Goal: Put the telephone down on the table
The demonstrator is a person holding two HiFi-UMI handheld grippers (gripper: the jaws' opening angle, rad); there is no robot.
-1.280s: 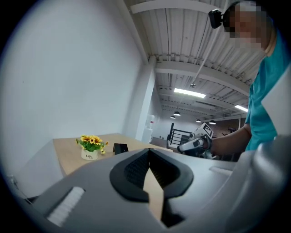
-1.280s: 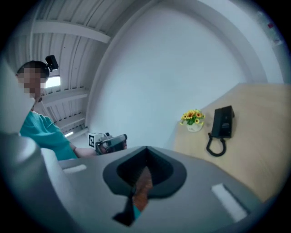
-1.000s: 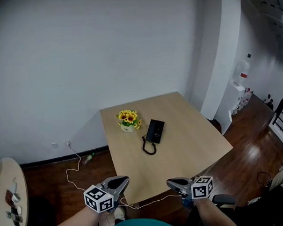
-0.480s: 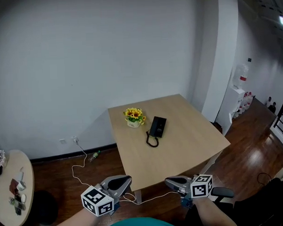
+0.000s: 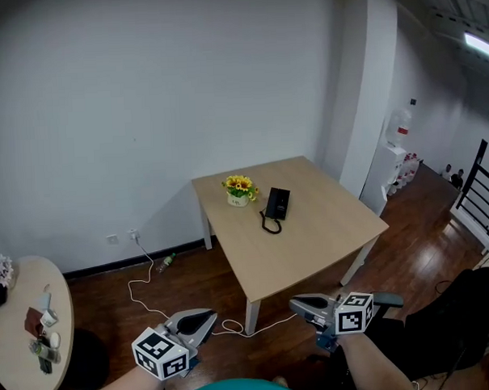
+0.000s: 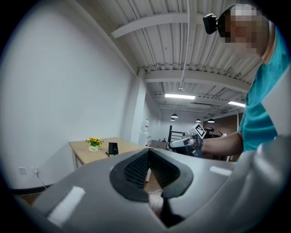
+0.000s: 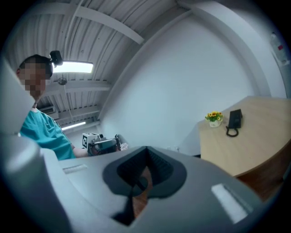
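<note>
Left tool (image 5: 208,316), right tool (image 5: 298,302) drawn back from table (image 5: 311,236); telephone (image 5: 278,203) looks smaller, probably farther away.

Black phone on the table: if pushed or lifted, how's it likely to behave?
The telephone lies flat and low on the table, so it probably slides rather than tips. Its cord loops loose off one end, likely floppy, and may drag or snag. It sits close to the flower pot, which a sideways push might knock.

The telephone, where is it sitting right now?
In the head view the telephone lies on the wooden table, near its far edge by the wall. It sits just right of the pot of yellow flowers.
</note>
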